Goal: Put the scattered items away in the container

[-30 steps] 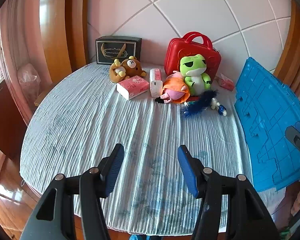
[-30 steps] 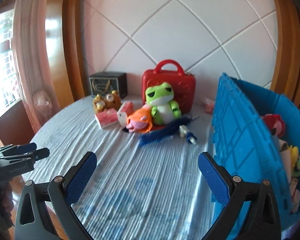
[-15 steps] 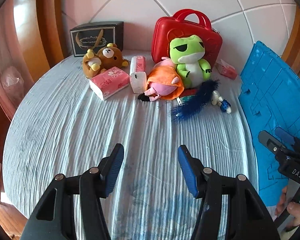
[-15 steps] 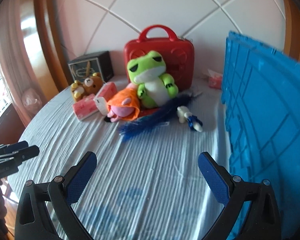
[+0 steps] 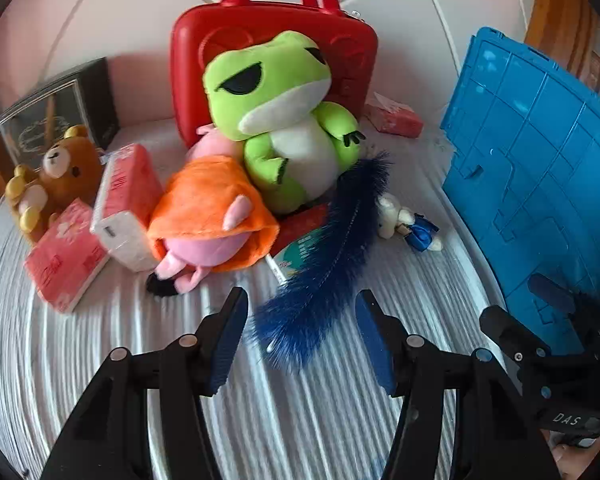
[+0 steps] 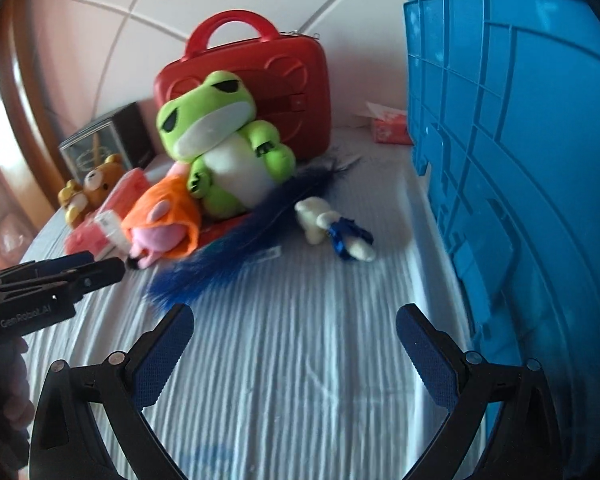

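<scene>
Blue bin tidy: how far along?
Nothing visibly binned; the bin's inside is hidden here. Both grippers are open and empty: left frames the blue feather, right hovers over bare cloth. Frog, pig plush, bear, tissue packs and small doll remain on the table.

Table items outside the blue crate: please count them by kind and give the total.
Plush toys: 4 (frog, pig, bear, small doll)
Tissue packs: 3
Feather: 1
Red case: 1
Black box: 1
Flat packet under the feather: 1
Total: 11
</scene>
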